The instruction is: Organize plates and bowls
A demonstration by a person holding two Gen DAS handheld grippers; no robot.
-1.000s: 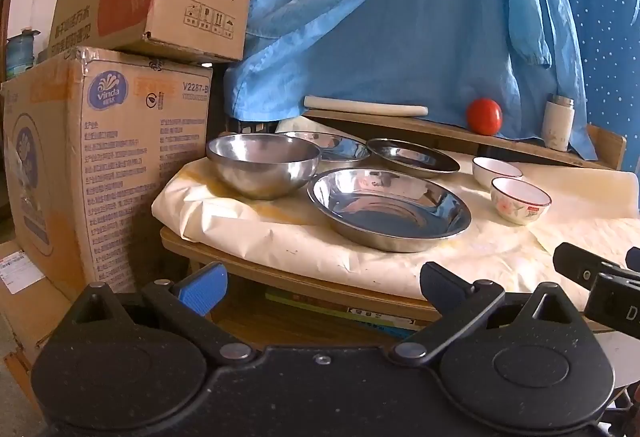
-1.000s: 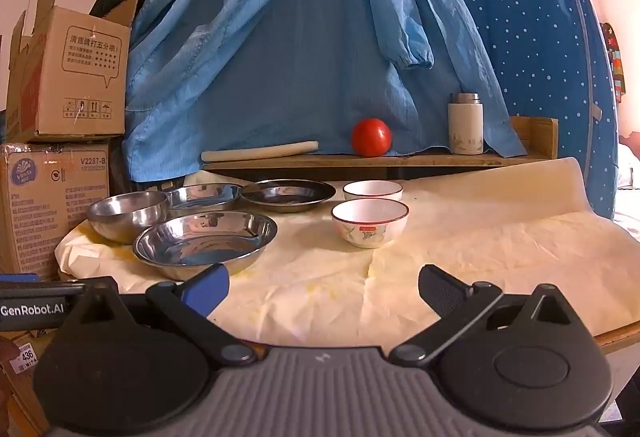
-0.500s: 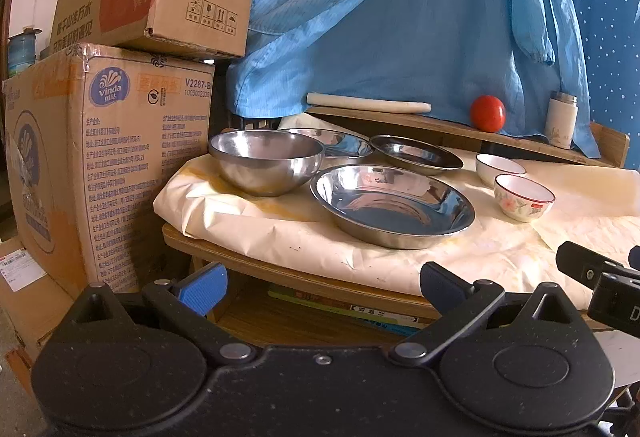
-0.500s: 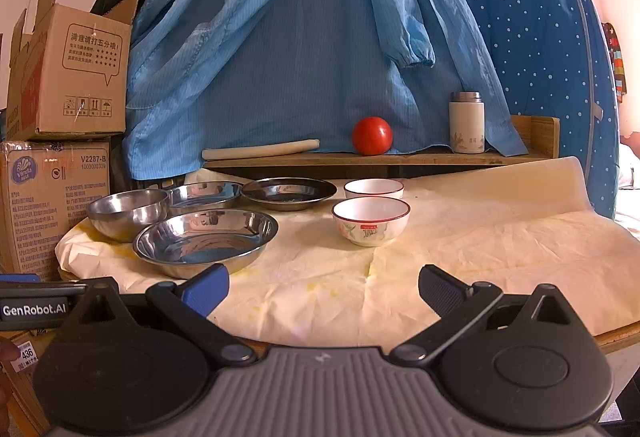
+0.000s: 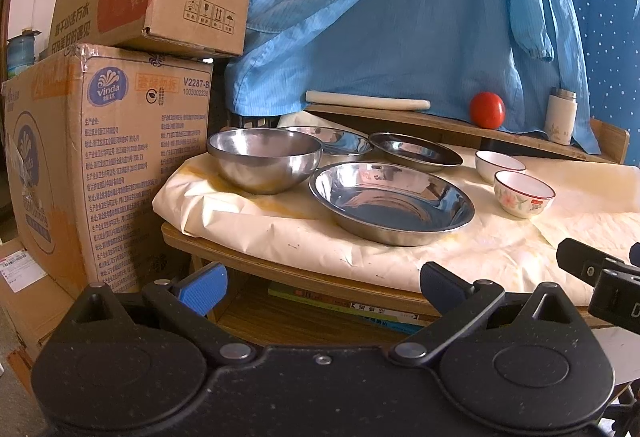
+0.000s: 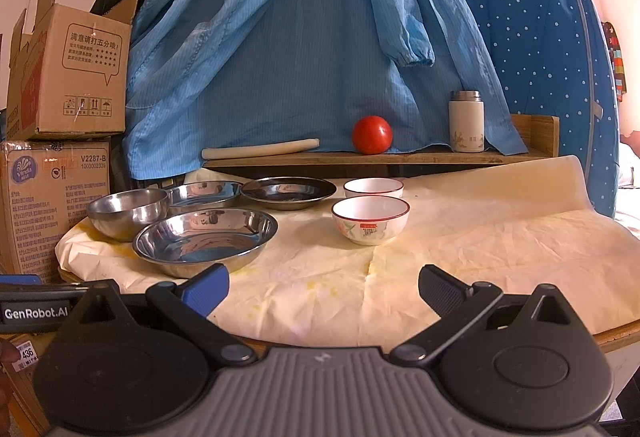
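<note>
On the paper-covered table stand a deep steel bowl, a wide steel dish, two steel plates behind them, and two white red-rimmed bowls. My left gripper is open, short of the table's front left edge, holding nothing. My right gripper is open over the near table edge, well short of the dishes, also holding nothing.
Two stacked cardboard boxes stand left of the table. A low wooden shelf at the back carries a white roll, a red tomato and a white flask. Blue cloth hangs behind. Books lie under the table.
The left gripper has drifted slightly, so the dishes sit a little higher and nearer in its view. The right view is almost the same. Both grippers stay open.
</note>
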